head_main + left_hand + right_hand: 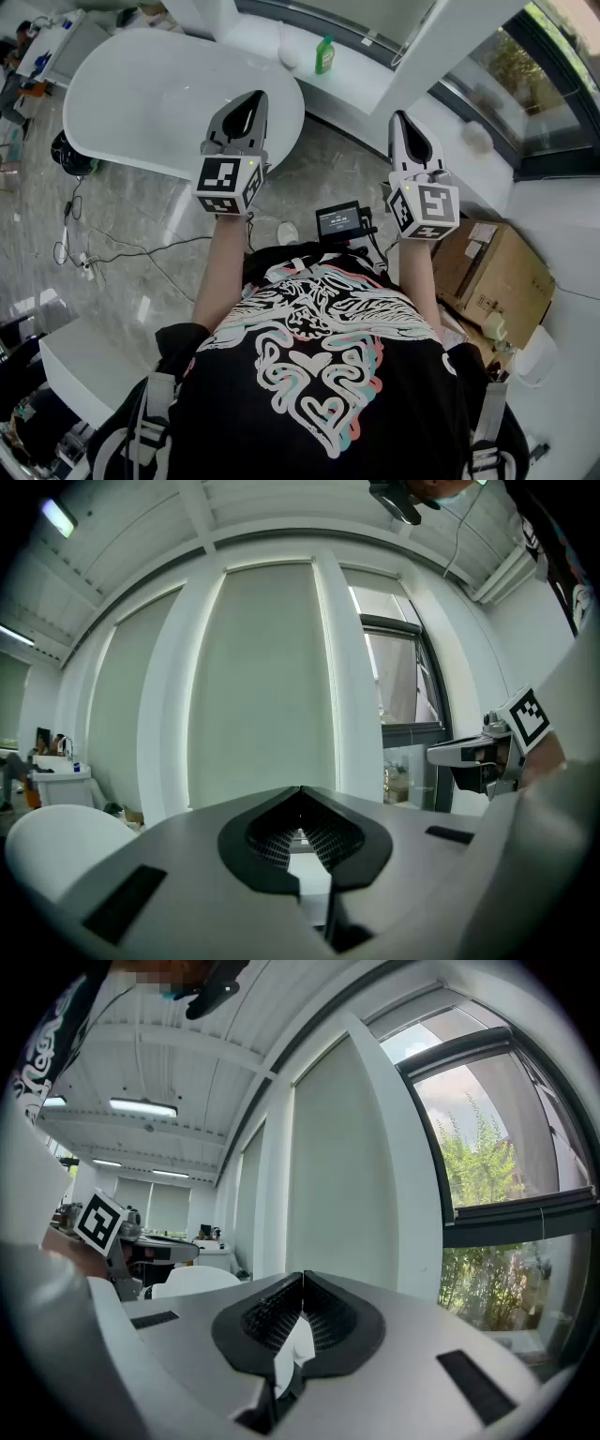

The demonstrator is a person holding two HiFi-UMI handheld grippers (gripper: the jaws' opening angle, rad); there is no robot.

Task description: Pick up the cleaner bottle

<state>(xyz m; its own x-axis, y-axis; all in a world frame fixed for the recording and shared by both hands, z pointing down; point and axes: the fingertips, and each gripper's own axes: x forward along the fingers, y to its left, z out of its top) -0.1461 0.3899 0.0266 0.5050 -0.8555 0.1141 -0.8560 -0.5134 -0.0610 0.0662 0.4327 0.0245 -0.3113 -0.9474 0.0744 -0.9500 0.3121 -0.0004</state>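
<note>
I hold left gripper [255, 97] and right gripper [399, 117] level, both claws pinched together on nothing, green cleaner bottle [324, 54] at my twelve o'clock, on white ledge [361, 86], well apart

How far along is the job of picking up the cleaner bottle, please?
Done: nothing yet. The green cleaner bottle stands untouched on the white ledge, well ahead of both tools. In hand: nothing; the left tool and right tool are shut and empty, held in the air. Left: reach the bottle, open a tool, grip it and lift.
</note>
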